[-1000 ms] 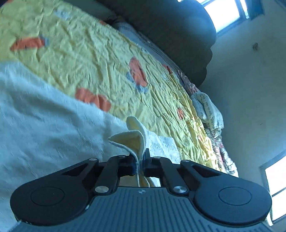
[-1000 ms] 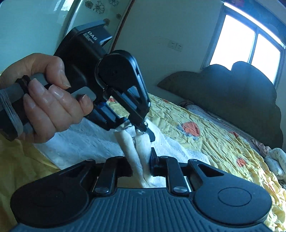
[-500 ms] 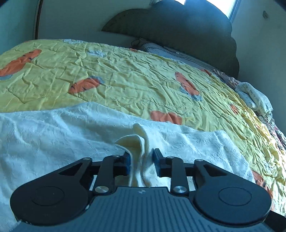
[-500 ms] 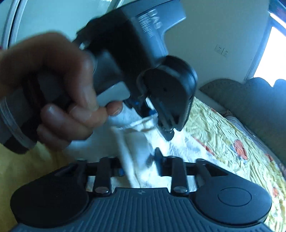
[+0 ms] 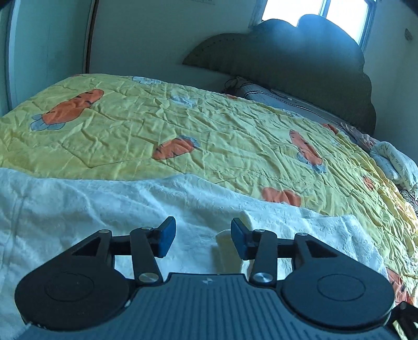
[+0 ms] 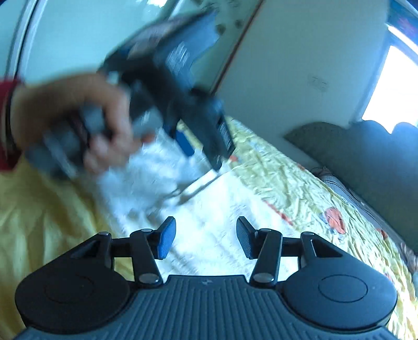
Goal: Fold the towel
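item: white towel. it is laid across the near part of a yellow quilt printed with orange carrots, and a folded-over edge with a pale cream underside is seen just inside the right pad of the left gripper. the textured white surface is spread flat under both grippers; in the right wrist view the towel is shown running from the blurred hand toward the camera.

item: left gripper. its jaws are parted and opening; the blue pads stand clear of the cloth on the left, while the cream fold lies close against the right pad without being pinched.

item: right gripper. its jaws are parted and opening; towel is seen beneath the gap, nothing is clamped.

item: left hand. it is seen blurred in the right wrist view, wrapped round the handle of the left gripper, with a red cuff at the wrist.

item: dark headboard. it is set at the far end of the bed, below a bright window.

item: patterned bedding. it is bundled at the right edge of the quilt.
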A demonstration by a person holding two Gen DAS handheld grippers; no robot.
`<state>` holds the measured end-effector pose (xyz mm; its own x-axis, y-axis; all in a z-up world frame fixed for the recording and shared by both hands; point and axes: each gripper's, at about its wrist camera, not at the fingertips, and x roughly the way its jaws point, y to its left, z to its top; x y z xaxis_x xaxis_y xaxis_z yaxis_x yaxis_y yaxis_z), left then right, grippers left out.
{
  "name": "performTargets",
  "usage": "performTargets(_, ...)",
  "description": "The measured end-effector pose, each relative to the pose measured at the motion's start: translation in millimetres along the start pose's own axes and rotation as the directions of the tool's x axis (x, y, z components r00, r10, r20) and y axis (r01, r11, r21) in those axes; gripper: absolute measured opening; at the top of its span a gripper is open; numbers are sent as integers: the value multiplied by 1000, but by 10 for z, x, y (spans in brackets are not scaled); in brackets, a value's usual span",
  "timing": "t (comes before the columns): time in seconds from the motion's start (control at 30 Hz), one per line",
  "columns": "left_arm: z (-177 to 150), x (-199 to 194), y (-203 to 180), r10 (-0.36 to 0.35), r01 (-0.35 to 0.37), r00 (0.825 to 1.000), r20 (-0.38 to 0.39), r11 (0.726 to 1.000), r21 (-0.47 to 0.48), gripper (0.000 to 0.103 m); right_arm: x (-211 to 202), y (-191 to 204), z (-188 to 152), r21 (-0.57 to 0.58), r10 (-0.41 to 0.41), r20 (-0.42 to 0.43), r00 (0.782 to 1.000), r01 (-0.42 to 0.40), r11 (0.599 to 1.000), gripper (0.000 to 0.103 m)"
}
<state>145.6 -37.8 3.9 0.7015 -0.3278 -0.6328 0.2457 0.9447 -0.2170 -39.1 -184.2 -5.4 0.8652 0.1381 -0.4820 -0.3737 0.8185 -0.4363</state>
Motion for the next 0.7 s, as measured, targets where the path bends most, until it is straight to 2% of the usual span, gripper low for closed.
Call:
performTargets(0.1,-34,-126,108,-31,29,999,-32,998,-62,53,109,92,-48,-100,-39,-23,999,36,994,50)
performTargets(0.17,-61,-183,195,-93,83,993,-73,988,-128,54,50,356,-78,-198,-128,-35,991,118,973,50)
performTargets(0.23,-80,-228,266,-155,132,982,-107,972,-193,54,33,477,-122,-296,-180,-27,983,164,941,50)
performTargets(0.33,-136,-275,320,-259,213,956,-140,936,-279,59,45,617,-183,-382,-222,8,975,208,900,48)
performTargets(0.4,-178,-268,326,-337,265,925,-174,903,-339,61,79,691,-211,-406,-226,24,974,217,888,37)
performTargets(0.43,-196,-256,325,-375,291,907,-189,885,-363,61,105,692,-216,-414,-221,18,975,208,886,23)
performTargets(0.47,-222,-239,325,-413,313,888,-205,866,-390,63,121,700,-209,-414,-206,10,979,192,890,11)
performTargets(0.5,-246,-223,323,-436,324,874,-215,852,-411,64,126,687,-206,-402,-194,12,981,182,897,9)
performTargets(0.53,-269,-195,324,-456,333,862,-222,839,-430,65,99,672,-185,-374,-183,19,983,177,911,8)
performTargets(0.63,-318,-83,321,-463,312,852,-247,825,-471,67,-20,461,-112,-228,-146,40,988,151,962,8)
performTargets(0.7,-336,40,316,-495,320,833,-247,796,-514,68,-110,269,-71,-106,-113,48,992,118,987,8)
